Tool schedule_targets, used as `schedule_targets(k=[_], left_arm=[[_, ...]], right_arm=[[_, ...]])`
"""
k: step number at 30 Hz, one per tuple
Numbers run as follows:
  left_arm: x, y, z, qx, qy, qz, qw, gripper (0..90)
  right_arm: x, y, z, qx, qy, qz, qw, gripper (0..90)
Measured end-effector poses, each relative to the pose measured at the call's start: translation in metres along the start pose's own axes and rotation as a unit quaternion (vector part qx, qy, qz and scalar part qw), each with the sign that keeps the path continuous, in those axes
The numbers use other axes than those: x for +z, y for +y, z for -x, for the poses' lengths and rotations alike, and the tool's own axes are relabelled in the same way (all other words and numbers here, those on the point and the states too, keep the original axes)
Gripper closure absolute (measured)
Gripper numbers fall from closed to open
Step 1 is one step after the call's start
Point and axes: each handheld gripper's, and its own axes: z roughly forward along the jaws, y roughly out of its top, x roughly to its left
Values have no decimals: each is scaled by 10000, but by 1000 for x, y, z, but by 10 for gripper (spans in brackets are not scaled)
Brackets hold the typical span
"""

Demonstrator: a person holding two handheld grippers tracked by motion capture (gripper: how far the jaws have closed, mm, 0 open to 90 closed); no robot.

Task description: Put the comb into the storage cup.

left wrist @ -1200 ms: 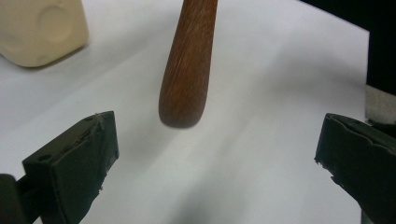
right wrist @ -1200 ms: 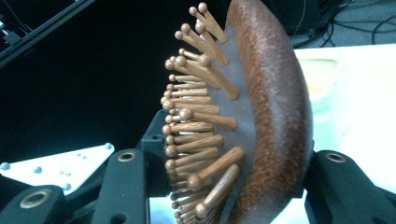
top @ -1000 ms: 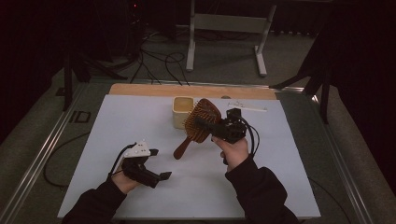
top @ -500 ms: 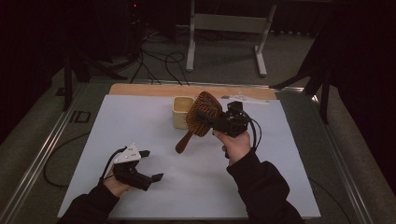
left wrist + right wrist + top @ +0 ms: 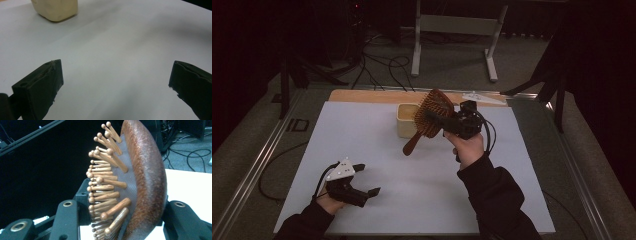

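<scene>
Wooden hairbrush clenched by its head in the right gripper, lifted just in front of the cream box, long axis slanted, handle pointing down-left, left gripper released, holding nothing, well left of the box

The high view looked forward and down over the whole bench. The left gripper view sat close above its surface, sharing the cream box. The right gripper view pressed against the hairbrush.
</scene>
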Motion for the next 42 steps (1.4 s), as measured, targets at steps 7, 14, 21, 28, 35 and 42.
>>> schedule_targets(k=[7,14,21,28,35,42], left_arm=[[-3,-7,-1,38,109,53,9999,0],[-5,-9,-1,77,116,150,9998,0],[-5,-10,0,128,101,137,9998,0],[-5,-10,1,170,106,175,9996,0],[-6,-10,1,169,95,221,9996,0],[-6,-11,1,178,68,217,9996,0]], right_arm=[[-2,13,3,5,-74,130,9999,503],[-5,28,6,-51,-193,250,9995,503],[-6,40,4,-168,-291,301,9990,503],[-1,55,8,-202,-398,338,9984,504],[4,68,11,-177,-441,413,9980,504],[9,82,12,-247,-540,500,9970,504]])
